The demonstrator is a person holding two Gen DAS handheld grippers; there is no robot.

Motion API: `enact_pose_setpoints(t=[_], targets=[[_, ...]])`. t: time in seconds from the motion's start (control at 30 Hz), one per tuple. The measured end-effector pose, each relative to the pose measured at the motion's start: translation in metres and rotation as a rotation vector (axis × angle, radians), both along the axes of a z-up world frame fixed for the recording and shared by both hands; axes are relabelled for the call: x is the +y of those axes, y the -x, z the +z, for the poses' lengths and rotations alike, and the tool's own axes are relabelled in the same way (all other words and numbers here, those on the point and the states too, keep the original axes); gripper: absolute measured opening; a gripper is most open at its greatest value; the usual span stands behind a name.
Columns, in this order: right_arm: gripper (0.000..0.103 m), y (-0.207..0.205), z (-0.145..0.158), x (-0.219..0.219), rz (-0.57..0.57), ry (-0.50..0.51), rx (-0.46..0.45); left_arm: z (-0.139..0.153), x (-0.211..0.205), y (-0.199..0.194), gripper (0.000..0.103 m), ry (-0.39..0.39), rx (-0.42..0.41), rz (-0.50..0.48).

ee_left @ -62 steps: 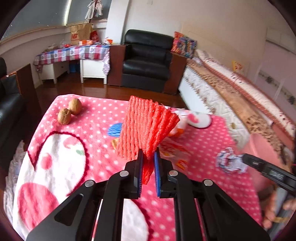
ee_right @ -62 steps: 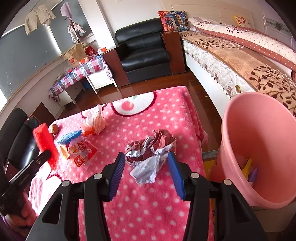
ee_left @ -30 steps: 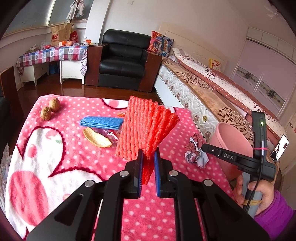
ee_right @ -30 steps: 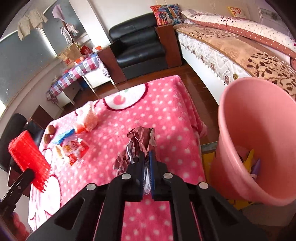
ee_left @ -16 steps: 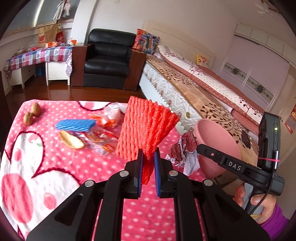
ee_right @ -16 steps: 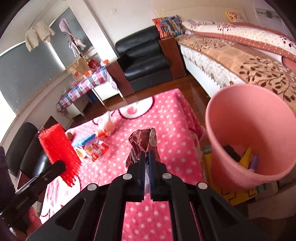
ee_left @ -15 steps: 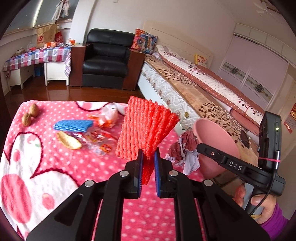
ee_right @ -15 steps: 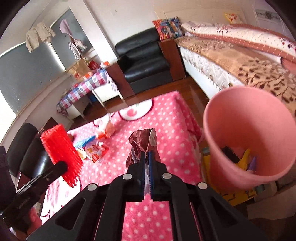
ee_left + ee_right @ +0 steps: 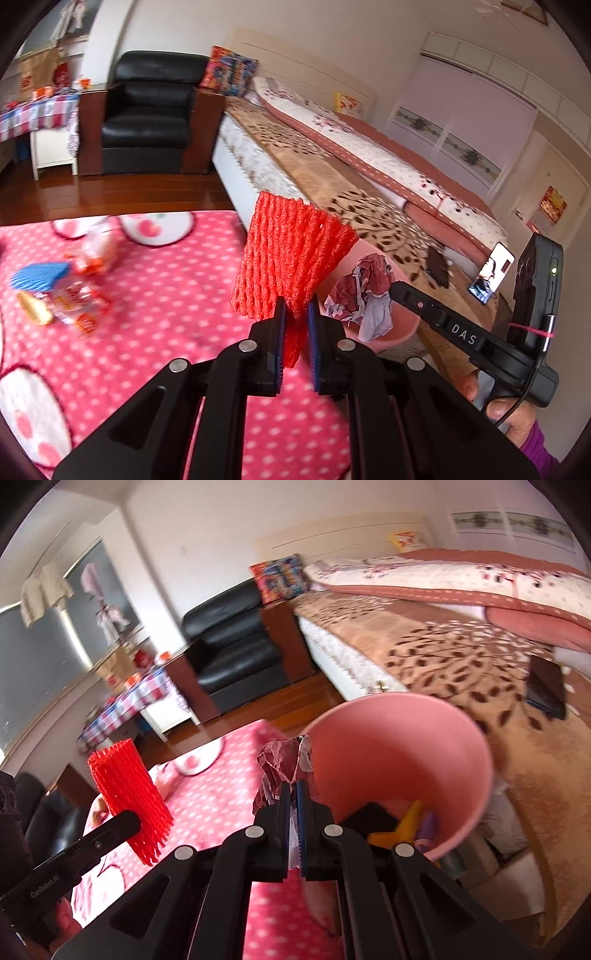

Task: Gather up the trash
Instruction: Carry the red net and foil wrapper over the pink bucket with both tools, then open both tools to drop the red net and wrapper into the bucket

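Over the one pink bucket [image 9: 443, 746], the right gripper [image 9: 291, 794] pinches a single crumpled wrapper [image 9: 282, 766]. Left of the bucket, the left gripper [image 9: 294, 314] clamps one red foam net [image 9: 288, 254] above the pink dotted blanket [image 9: 166, 306], where several wrappers remain.

Both tools are looking matte black with blue pads and silver screws; the right tool [image 9: 397, 291] is showing white "DAS" lettering, a pink band, and a purple sleeve's peeking out.

pink polka-dot blanket [image 9: 155, 317], blue foam net [image 9: 38, 278], snack wrappers [image 9: 79, 302]
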State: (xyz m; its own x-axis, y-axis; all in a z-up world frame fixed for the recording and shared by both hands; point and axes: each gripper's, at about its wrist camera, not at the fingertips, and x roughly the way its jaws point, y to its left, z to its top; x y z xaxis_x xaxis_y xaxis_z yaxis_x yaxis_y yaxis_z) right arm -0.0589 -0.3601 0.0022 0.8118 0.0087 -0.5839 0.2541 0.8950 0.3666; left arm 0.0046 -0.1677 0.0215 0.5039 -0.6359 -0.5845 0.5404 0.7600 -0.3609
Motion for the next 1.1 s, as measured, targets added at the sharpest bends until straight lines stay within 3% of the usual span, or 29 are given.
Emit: enact_pose_setpoints(t=[0.2,0.63,0.97,1.07,1.1], targets=[[0.003,0.009,-0.008,-0.038,-0.091,-0.006,0.002,-0.004,-0.044,-0.004,0.011,-0.051,-0.013,-0.075],[0.003,0.003,-0.028,-0.064,-0.118,0.007,0.042,-0.022,-0.117,-0.012,0.011,-0.075,0.008,-0.203],[0.003,-0.003,-0.043,-0.078,-0.137,-0.002,0.074,-0.037,-0.135,-0.028,0.011,-0.087,0.045,-0.204],[0.003,-0.006,-0.046,-0.079,-0.139,-0.005,0.083,-0.043,-0.138,-0.031,0.014,-0.092,0.066,-0.211],[0.003,-0.007,-0.047,-0.079,-0.140,-0.006,0.085,-0.044,-0.138,-0.033,0.019,-0.092,0.077,-0.211]])
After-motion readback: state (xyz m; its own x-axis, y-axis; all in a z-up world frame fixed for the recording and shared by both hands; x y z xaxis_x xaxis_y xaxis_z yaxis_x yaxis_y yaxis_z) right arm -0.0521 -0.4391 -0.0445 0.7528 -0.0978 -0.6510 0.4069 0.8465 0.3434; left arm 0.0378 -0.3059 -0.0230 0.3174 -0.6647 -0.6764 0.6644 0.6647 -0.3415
